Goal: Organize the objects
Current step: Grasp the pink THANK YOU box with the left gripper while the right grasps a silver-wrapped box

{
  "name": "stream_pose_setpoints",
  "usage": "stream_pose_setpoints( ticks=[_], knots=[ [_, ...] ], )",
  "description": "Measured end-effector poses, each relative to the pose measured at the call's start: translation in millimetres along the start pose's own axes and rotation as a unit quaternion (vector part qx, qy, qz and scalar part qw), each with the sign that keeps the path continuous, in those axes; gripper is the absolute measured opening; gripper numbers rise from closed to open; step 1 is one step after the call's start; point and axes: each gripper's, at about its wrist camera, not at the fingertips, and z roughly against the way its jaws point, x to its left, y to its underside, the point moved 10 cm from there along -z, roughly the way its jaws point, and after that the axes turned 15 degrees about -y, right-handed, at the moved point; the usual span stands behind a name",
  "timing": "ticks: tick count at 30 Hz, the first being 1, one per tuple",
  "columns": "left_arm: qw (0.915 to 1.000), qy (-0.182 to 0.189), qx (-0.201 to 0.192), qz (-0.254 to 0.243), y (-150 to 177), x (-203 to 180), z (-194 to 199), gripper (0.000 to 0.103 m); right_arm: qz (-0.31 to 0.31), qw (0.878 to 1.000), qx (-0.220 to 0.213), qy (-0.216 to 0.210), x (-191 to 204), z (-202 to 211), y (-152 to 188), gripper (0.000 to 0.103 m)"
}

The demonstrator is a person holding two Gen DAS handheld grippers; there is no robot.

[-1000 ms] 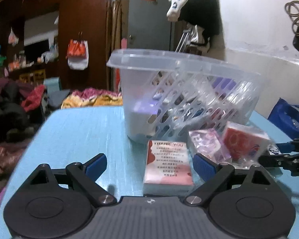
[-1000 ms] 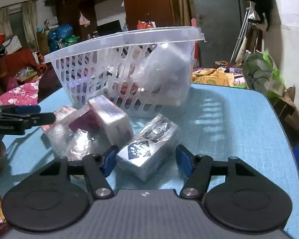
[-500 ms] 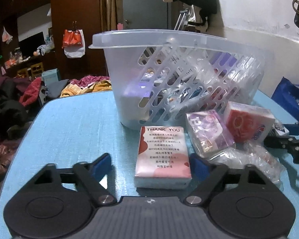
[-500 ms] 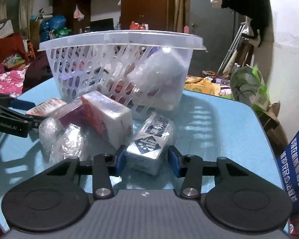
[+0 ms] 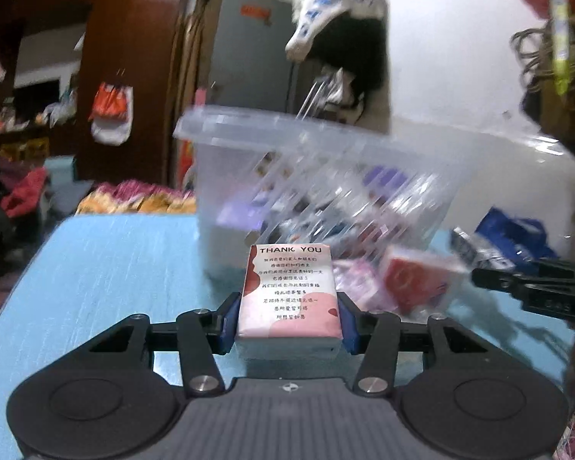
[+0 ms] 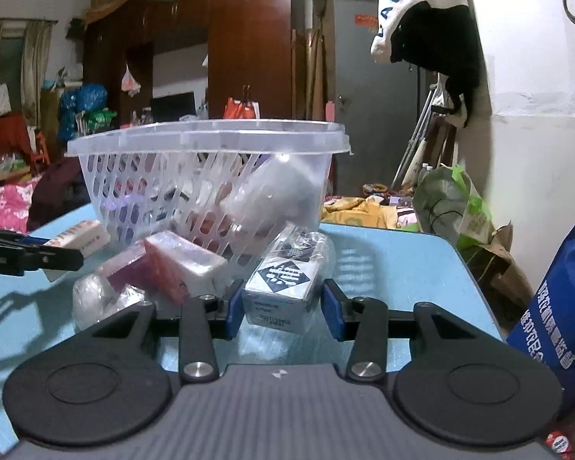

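My left gripper (image 5: 287, 320) is shut on a pink "THANK YOU" tissue pack (image 5: 289, 291) and holds it in front of a clear plastic basket (image 5: 326, 176) with several packs inside. My right gripper (image 6: 283, 308) is shut on a blue-and-white wrapped pack (image 6: 287, 272) on the blue table (image 6: 395, 260), close to the basket (image 6: 207, 168). A red-and-white pack (image 6: 180, 264) and a clear-wrapped bundle (image 6: 96, 299) lie left of it. The left gripper's fingers (image 6: 30, 257) show at the right wrist view's left edge.
A red pack (image 5: 414, 280) and a purple pack (image 5: 360, 283) lie by the basket. The right gripper's arm (image 5: 536, 287) reaches in from the right. A blue bag (image 6: 556, 306) stands at the table's right edge. Clothes and clutter lie beyond the table.
Both grippers have closed on their packs. The left one has lifted the pink pack slightly; the right one has tightened on the blue-and-white pack and tilted it up.
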Motion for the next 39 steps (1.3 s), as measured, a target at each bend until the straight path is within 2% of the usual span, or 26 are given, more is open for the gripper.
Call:
stream_pose_setpoints(
  ticks=[4,12,24,32,35,39],
  knots=[
    [0.9996,0.004,-0.016,-0.023,0,-9,5,0.054,-0.016,1.0,-0.006,-0.008,-4,1,-1,0.046],
    [0.9997,-0.001,-0.019,-0.014,0,-3,5,0.055,-0.022,0.999,-0.02,-0.013,-5,5,-2,0.046],
    [0.9984,0.0,-0.055,-0.012,-5,-2,15,0.055,-0.044,0.997,-0.06,-0.026,-10,17,-6,0.046],
    [0.995,0.022,-0.096,-0.018,-8,-8,30,0.055,-0.05,0.995,-0.077,-0.034,-10,22,-6,0.046],
    [0.9943,0.021,-0.104,-0.016,-9,-6,32,0.055,-0.064,0.993,-0.081,-0.049,-11,27,-5,0.046],
    [0.9934,0.029,-0.11,-0.018,-10,-8,34,0.055,-0.056,0.994,-0.087,-0.047,-7,33,-2,0.046]
  ],
)
